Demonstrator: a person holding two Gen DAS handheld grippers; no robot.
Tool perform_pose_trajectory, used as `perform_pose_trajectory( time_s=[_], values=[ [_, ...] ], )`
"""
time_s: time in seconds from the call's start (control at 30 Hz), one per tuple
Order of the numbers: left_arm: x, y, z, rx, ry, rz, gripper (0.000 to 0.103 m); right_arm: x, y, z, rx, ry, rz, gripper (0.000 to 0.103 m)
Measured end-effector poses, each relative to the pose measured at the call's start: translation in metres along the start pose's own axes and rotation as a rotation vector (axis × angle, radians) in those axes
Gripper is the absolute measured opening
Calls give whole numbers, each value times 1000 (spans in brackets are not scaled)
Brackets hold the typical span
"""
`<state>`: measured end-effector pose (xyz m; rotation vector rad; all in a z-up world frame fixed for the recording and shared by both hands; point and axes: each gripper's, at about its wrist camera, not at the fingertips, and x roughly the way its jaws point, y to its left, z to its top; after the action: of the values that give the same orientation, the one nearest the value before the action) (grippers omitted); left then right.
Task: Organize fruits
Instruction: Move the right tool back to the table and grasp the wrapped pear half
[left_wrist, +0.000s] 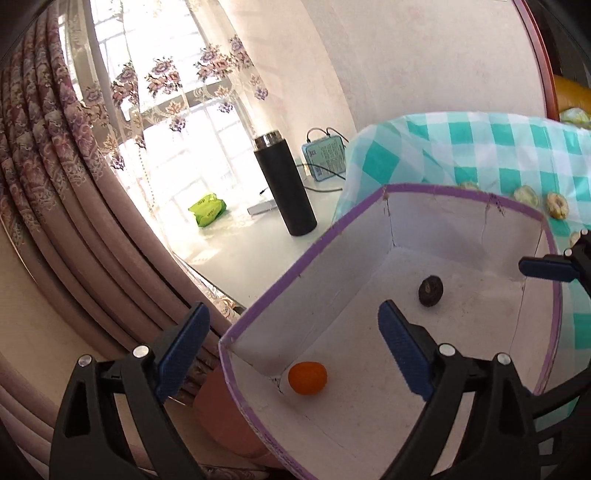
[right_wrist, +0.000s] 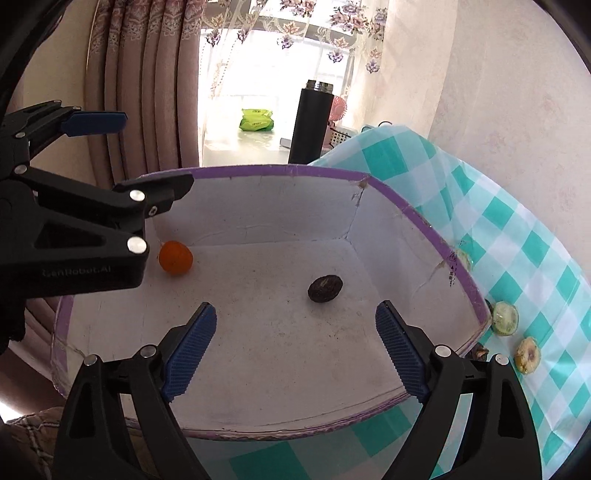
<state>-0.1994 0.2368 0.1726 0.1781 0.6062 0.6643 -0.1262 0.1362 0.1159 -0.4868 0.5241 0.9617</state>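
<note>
my left gripper (left_wrist: 293, 345) and right gripper (right_wrist: 295, 345) hang spread and empty over the purple-rimmed box (right_wrist: 280, 170), an orange fruit (right_wrist: 175, 257) and a dark fruit (right_wrist: 325, 288) resting inside.

Both tools look alike: the left gripper (left_wrist: 293, 347) and the right gripper (right_wrist: 295, 349) are made of matte black plastic, each with two angular arms that have triangular cut-outs and round silver screw heads at the joints. Each finger ends in a long blue pad (right_wrist: 190, 349) with fine ridges across its face. Seen from the right wrist camera, the near side of the left gripper carries faint pale lettering (right_wrist: 75, 272).
</note>
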Motion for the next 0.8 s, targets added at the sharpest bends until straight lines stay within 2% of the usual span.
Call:
perform_pose_trajectory(
  time_s=[0.03,0.13,0.23,0.3,0.37,0.4,0.47,0.53,0.67,0.8],
  values=[
    [-17,0,12,-26,-72,1,102,-12,-9,3,13,-57,-2,86],
    [-59,-23,48,-43,-268,-20,102,-47,-47,5,88,-226,-26,86],
    [-88,-77,78,24,-372,-117,102,-73,-104,-7,210,-307,-108,86],
    [-92,-126,96,68,-389,-217,102,-84,-153,-24,328,-319,-191,86],
    [-87,-175,105,90,-367,-315,102,-85,-205,-51,475,-276,-278,86],
    [-81,-198,107,94,-337,-374,102,-82,-230,-67,554,-225,-313,87],
    [-64,-242,109,93,-253,-486,102,-77,-272,-105,690,-118,-367,87],
    [-41,-283,96,106,-154,-542,102,-74,-294,-141,771,-50,-368,87],
    [-2,-326,54,162,-25,-585,102,-56,-298,-183,731,89,-287,87],
    [12,-342,13,287,15,-618,101,-29,-290,-194,645,200,-280,87]
  ],
)
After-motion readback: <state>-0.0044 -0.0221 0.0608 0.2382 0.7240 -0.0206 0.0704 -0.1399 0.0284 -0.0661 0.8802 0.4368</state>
